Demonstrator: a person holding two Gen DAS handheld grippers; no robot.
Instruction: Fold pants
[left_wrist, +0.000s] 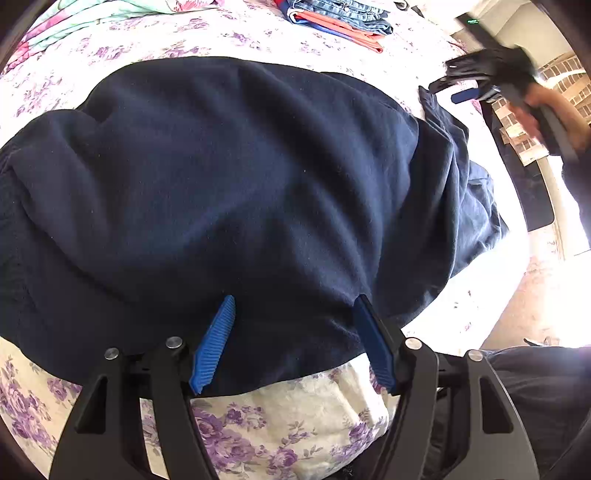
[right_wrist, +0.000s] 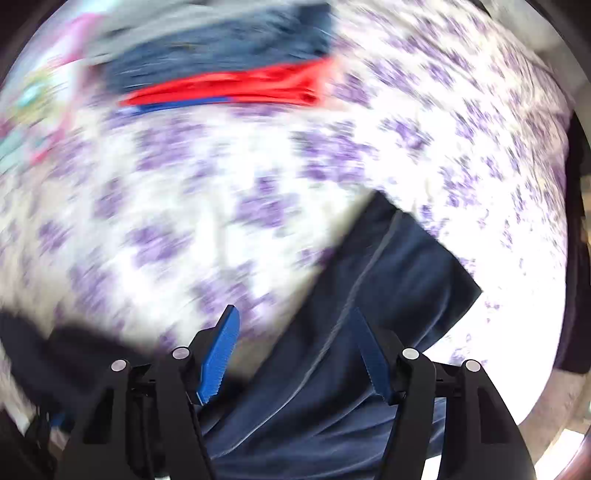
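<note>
Dark navy pants (left_wrist: 240, 177) lie spread on a floral bedsheet (left_wrist: 258, 424) and fill most of the left wrist view. My left gripper (left_wrist: 294, 301) hovers over their near edge, jaws wide apart with nothing pinched; it is open. In the blurred right wrist view, one pant leg end (right_wrist: 388, 277) lies under my right gripper (right_wrist: 293, 310), whose blue pads stand apart over the cloth, open. The right gripper (left_wrist: 469, 88) also shows at the far right of the pants, held by a hand (left_wrist: 532, 107).
A stack of folded clothes, jeans over a red-orange piece (left_wrist: 340, 18), (right_wrist: 229, 85), sits at the far side of the bed. A teal and pink blanket (left_wrist: 74, 14) lies at the far left. The bed's edge and floor (left_wrist: 535, 288) are at the right.
</note>
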